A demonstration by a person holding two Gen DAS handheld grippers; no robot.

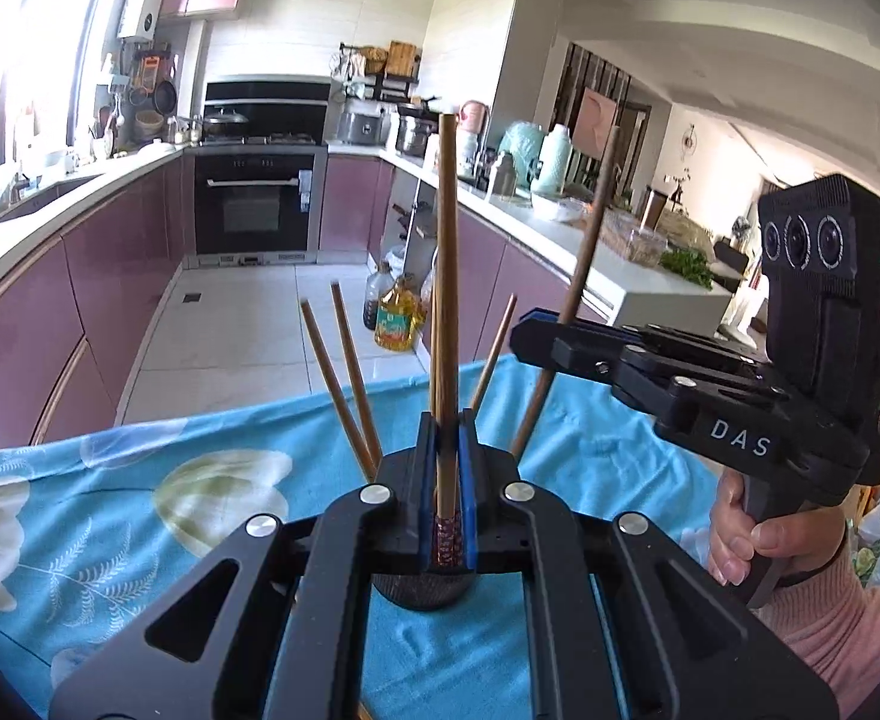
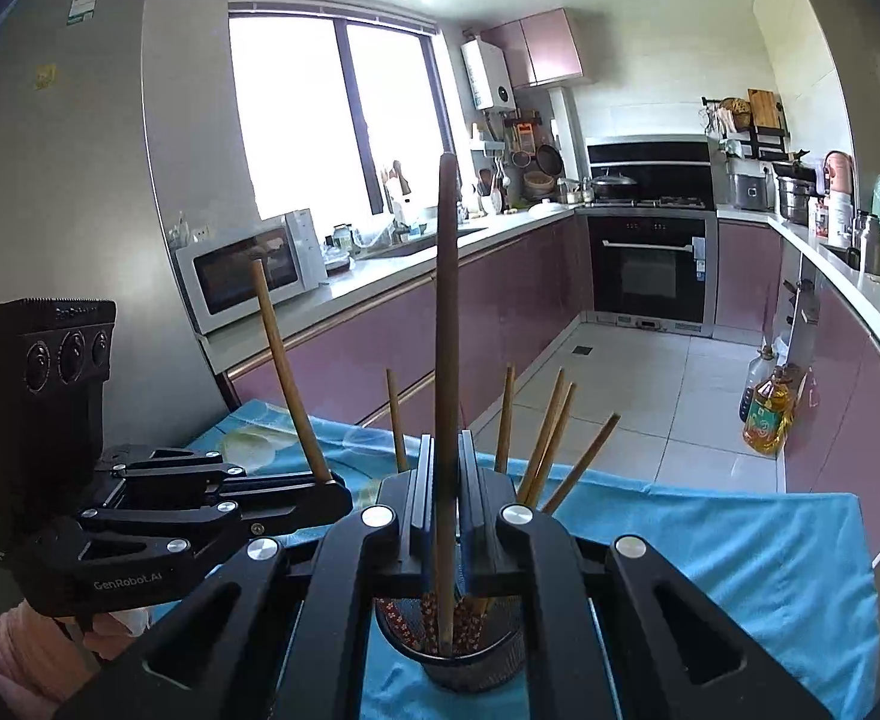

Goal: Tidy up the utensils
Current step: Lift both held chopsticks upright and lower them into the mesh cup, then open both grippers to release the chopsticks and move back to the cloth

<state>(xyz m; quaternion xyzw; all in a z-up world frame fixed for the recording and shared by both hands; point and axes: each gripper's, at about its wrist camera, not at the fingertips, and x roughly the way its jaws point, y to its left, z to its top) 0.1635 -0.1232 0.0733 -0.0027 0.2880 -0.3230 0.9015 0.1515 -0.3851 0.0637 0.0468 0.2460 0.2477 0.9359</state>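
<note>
**Chopsticks Being Sorted Into Holder: Two in Hand, Several Already Placed**

The left gripper (image 1: 447, 480) was clamped tight on one light chopstick (image 1: 447, 300), held upright above the dark mesh holder (image 2: 457, 654). The right gripper (image 2: 444, 516) was likewise closed on a darker chopstick (image 2: 444, 324), also upright, its patterned end apparently at or just inside the holder's mouth; contact could not be confirmed. The holder stood on the blue floral cloth (image 1: 110, 510) covering the table. Several chopsticks (image 2: 544, 438) already stood in the holder, fanned outward. No loose utensils were visible on the cloth. Judged well advanced: the two held chopsticks remained to be seated and released.
</note>
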